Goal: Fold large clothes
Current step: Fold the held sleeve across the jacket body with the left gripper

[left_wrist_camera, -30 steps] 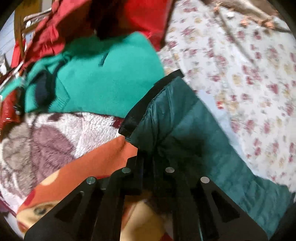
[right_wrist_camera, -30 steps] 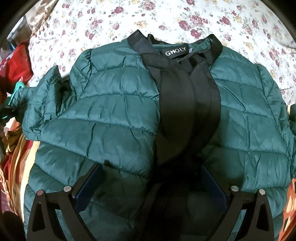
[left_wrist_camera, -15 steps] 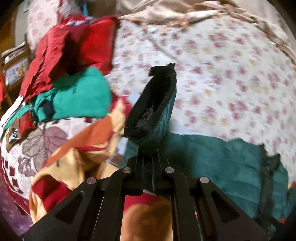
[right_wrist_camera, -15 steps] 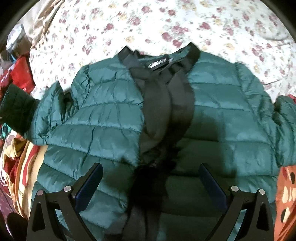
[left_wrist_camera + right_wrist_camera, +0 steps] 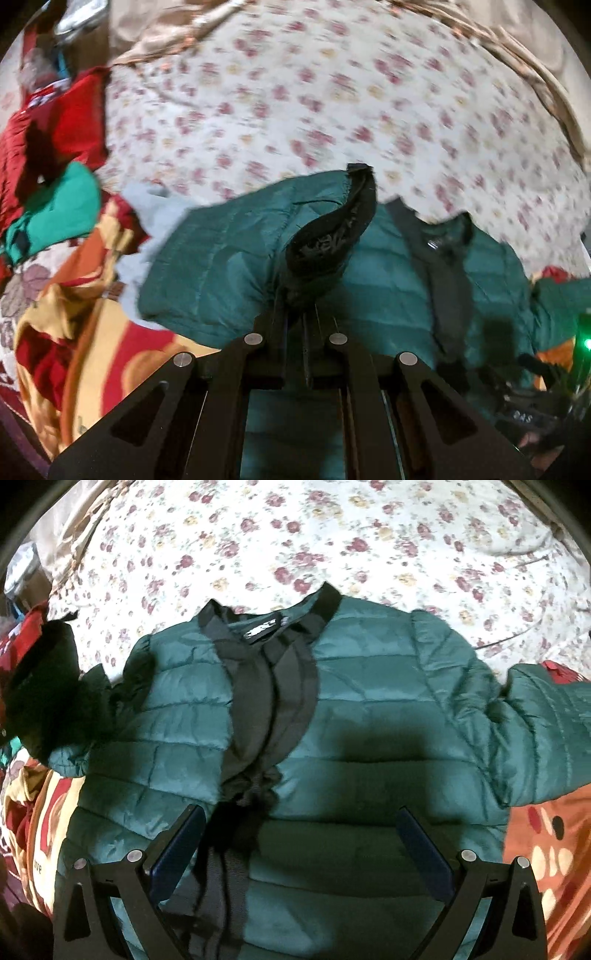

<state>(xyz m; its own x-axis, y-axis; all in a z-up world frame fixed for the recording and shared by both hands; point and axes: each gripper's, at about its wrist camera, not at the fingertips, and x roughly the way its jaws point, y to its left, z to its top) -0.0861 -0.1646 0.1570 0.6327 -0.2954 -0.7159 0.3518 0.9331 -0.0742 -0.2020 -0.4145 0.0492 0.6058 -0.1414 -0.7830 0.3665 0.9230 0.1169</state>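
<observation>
A dark green quilted jacket (image 5: 369, 709) with black front bands lies spread on a floral bed sheet (image 5: 332, 535). My left gripper (image 5: 304, 314) is shut on the black-edged cuff (image 5: 332, 236) of the jacket's left sleeve, and the cuff stands up above the jacket body (image 5: 388, 295). That raised cuff (image 5: 48, 686) shows dark at the left edge of the right wrist view. Over the jacket's lower front hangs my right gripper (image 5: 301, 834), open, with nothing pressed between its blue pads (image 5: 181, 845). The right sleeve (image 5: 535, 723) stretches out to the right.
Red clothes (image 5: 55, 125) and a bright green garment (image 5: 59, 210) are piled at the left. A patterned orange, yellow and red blanket (image 5: 85, 332) lies under the jacket's lower edge. A beige cloth (image 5: 517, 55) lines the far side of the bed.
My left gripper has carried the sleeve cuff from beside the clothes pile rightward, up and over the jacket body. The right gripper has lifted back a little, still open.
</observation>
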